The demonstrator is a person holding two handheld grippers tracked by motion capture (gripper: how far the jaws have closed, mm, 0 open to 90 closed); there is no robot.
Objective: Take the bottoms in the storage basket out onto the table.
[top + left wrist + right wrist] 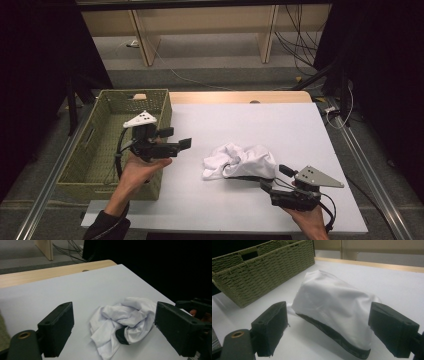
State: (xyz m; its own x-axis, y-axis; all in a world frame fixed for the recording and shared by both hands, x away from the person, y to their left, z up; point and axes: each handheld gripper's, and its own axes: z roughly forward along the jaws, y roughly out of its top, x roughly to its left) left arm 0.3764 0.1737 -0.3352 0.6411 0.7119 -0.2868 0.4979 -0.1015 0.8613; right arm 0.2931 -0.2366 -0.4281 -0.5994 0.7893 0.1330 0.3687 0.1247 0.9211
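We see a crumpled white cloth (241,161) lying on the white worktop (250,125), nearer its front edge than its back and a little right of the middle, with a dark band along one hem. Our left gripper (176,138) hangs above the left part of the worktop, just beside the right wall of the woven green basket (102,150), its jaws spread wide with nothing between them and pointed toward the cloth, well apart from it. In the left gripper view the cloth (125,322) lies on the worktop beyond the open jaws, its dark hem turned toward the near side. Our right gripper (274,176) sits low near the front right corner of the worktop, its jaws also spread wide, just at the right-hand edge of the cloth; whether a jaw tip touches the fabric we cannot tell. In the right gripper view the cloth (337,310) rises as a white mound between and just beyond the two jaws, the dark hem along its bottom, and the basket (262,272) stands behind it to the left. The basket stands at the left edge of the worktop, overhanging it. A strip of bare wood shows along the back edge.
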